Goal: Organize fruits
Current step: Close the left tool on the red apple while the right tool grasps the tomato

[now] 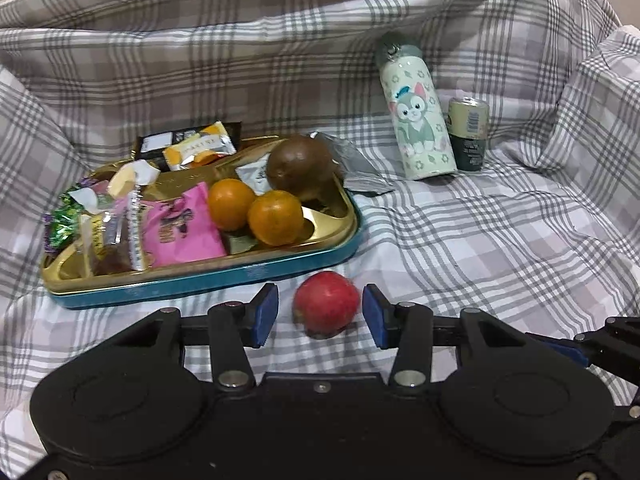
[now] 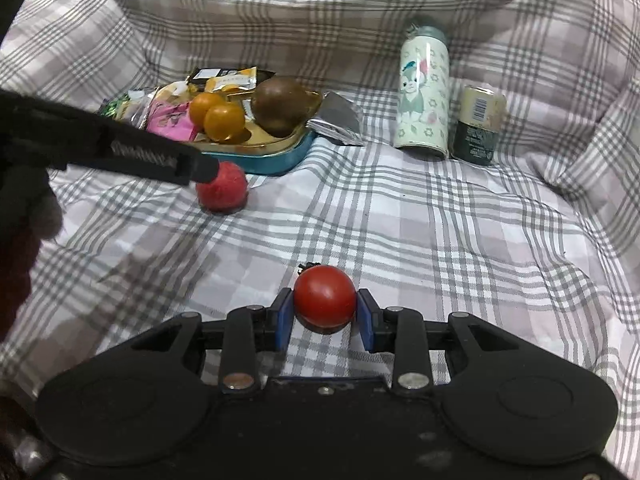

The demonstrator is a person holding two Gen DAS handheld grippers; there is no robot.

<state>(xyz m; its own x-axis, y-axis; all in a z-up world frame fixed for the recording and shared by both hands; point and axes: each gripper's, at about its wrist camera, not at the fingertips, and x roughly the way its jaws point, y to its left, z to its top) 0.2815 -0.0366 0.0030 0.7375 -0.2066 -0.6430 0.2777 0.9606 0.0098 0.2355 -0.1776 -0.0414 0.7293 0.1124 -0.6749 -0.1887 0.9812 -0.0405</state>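
A red apple (image 1: 326,304) lies on the checked cloth just in front of the teal-and-gold tray (image 1: 200,284). My left gripper (image 1: 320,316) is open around it, with a gap between each blue pad and the fruit. The right wrist view shows the same apple (image 2: 224,194) with a left finger (image 2: 160,160) reaching over it. My right gripper (image 2: 325,312) is shut on a red tomato (image 2: 324,294), low over the cloth, both pads pressing its sides. Two oranges (image 1: 231,204) (image 1: 275,218) and a brown round fruit (image 1: 300,168) sit in the tray's right part.
Wrapped snacks (image 1: 176,228) fill the tray's left and back. A silver packet (image 1: 356,164) lies behind its right corner. A cat-print bottle (image 1: 416,108) and a green can (image 1: 468,132) stand at the back right. Raised folds of cloth (image 1: 580,100) wall in the area.
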